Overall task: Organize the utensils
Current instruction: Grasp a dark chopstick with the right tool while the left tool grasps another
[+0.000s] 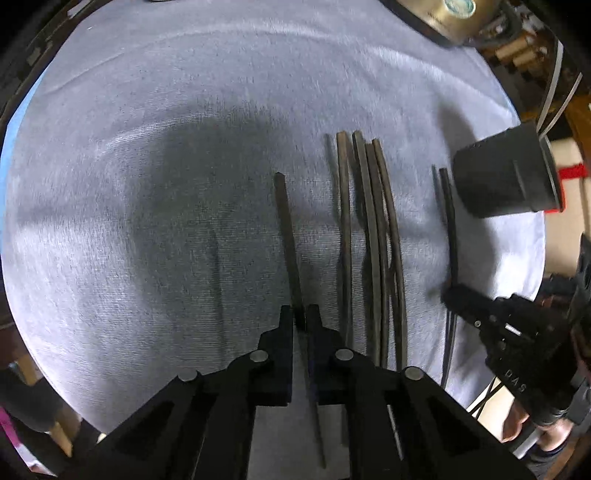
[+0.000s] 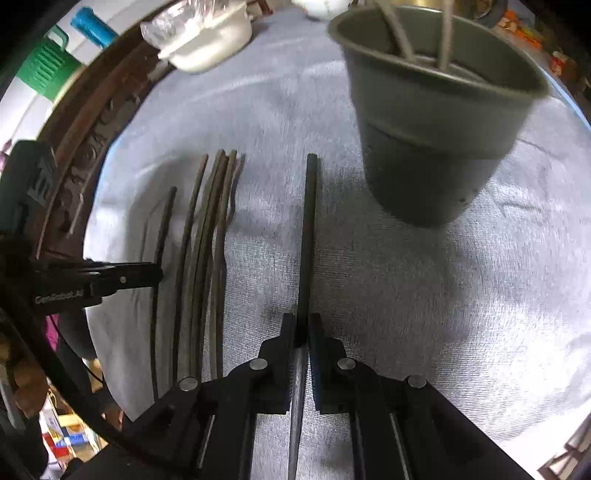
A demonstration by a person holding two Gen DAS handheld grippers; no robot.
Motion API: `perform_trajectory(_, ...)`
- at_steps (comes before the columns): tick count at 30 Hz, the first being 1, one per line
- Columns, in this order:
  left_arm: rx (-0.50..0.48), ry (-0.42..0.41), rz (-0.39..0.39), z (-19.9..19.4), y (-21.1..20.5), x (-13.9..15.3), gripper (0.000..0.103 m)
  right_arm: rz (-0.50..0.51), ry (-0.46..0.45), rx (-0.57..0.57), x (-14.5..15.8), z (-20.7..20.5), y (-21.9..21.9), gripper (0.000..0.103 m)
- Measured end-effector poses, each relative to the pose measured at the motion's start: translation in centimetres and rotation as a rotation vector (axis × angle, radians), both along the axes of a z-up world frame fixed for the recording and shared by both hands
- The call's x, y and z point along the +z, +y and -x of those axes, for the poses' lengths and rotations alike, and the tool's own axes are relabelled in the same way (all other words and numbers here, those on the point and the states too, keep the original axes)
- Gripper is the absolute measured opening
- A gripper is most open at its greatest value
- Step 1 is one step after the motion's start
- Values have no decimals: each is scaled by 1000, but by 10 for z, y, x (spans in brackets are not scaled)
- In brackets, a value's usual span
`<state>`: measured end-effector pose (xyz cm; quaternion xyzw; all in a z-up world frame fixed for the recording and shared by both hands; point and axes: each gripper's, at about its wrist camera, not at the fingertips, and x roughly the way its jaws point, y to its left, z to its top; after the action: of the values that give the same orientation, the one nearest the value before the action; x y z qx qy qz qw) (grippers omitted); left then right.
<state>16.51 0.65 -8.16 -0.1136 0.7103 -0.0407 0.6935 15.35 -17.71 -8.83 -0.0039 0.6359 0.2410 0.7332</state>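
Observation:
Several dark chopsticks [image 1: 373, 240] lie side by side on the grey cloth; they also show in the right wrist view [image 2: 207, 258]. My left gripper [image 1: 300, 314] is shut on a single chopstick [image 1: 286, 229], left of the bunch. My right gripper [image 2: 302, 321] is shut on another chopstick [image 2: 308, 229], right of the bunch, and it shows in the left wrist view [image 1: 448, 291]. A dark grey cup [image 2: 436, 122] stands beyond my right gripper with two sticks [image 2: 399, 33] in it; it also shows in the left wrist view [image 1: 506, 173].
A grey cloth [image 1: 147, 166] covers the round table with a carved dark wood rim [image 2: 96, 122]. A white bowl [image 2: 210, 40] sits at the far left edge. A brass-coloured vessel [image 1: 443, 14] stands at the far right edge.

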Motion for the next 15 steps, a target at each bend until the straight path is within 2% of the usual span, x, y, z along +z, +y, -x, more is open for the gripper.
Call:
perform_trajectory(2,-18,39,-15,-6,-1,-6,10,39,25,18,0,-5,8,10)
perform_trajectory(8,-31,12,7,-4,8,-5,9,144,78,42,-1,-15,27,10)
perform_trajectory(12,-55,19,59,-3,19,-9,8,204,65,66,0,-19,42,9)
perform_trajectory(15,-101,25,12,-7,35,-8,7,220,62,70,2,-14,50,7)
